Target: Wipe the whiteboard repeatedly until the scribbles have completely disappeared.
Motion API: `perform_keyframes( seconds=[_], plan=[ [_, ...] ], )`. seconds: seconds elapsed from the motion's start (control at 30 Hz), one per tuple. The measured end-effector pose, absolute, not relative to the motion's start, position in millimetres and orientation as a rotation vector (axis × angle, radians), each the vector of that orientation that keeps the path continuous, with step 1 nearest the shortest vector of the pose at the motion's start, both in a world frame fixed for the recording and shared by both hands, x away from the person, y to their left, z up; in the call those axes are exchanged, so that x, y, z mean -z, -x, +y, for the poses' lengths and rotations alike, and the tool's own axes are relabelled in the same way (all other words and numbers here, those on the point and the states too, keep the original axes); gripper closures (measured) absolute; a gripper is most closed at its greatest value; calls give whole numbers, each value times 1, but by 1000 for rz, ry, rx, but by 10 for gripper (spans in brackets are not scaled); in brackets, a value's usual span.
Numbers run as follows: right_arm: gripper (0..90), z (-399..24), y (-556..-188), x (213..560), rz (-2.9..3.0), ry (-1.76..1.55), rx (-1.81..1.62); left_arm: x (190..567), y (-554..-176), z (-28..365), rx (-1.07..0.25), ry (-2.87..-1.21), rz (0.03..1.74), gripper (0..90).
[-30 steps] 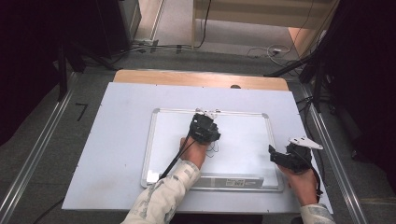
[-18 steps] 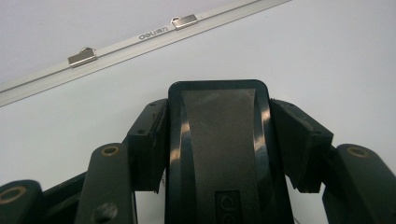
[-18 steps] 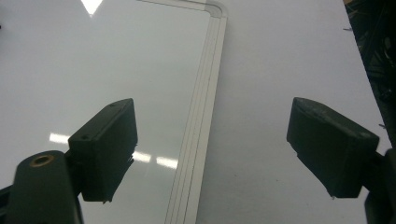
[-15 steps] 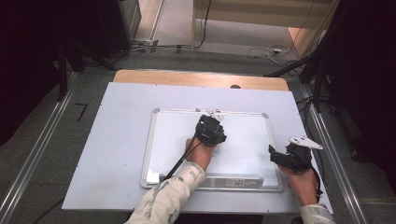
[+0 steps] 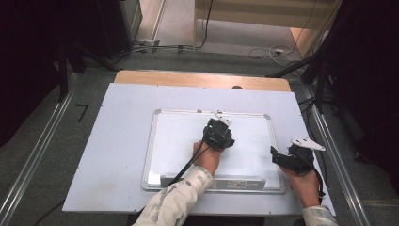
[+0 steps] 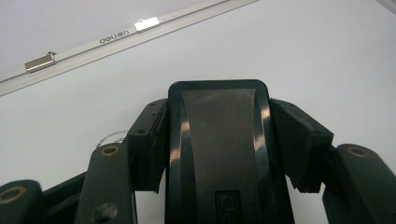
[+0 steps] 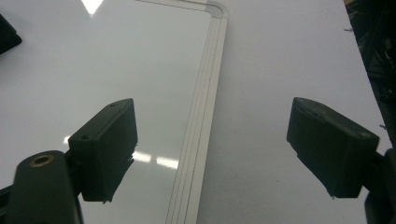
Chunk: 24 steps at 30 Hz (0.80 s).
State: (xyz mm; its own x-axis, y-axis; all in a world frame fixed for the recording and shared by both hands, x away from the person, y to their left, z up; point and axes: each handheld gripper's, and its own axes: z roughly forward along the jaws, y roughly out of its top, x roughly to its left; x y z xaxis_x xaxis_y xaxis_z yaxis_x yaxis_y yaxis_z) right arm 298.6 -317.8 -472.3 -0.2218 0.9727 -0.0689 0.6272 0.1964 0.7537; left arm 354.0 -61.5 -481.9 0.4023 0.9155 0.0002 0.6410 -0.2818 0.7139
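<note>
Wiping: your left gripper (image 6: 219,140) clamps an eraser (image 6: 218,154) mid-whiteboard (image 5: 179,136) | right gripper (image 7: 212,144) wide open, empty, at its edge | board seemingly clean.

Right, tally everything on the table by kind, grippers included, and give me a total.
Whiteboard: 1
Black eraser, clamped in the left gripper: 1
Grippers, left one and right gripper with jaws apart: 2
Total: 4
</note>
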Motion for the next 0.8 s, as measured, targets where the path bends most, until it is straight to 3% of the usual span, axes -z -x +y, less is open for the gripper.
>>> perform_keyframes(
  seconds=[0.8],
  plan=[
    [149, -321, -296, 472, 1919, -1496, -815, 481, -361, -51, -558, -2036, 1333, 406]
  ],
)
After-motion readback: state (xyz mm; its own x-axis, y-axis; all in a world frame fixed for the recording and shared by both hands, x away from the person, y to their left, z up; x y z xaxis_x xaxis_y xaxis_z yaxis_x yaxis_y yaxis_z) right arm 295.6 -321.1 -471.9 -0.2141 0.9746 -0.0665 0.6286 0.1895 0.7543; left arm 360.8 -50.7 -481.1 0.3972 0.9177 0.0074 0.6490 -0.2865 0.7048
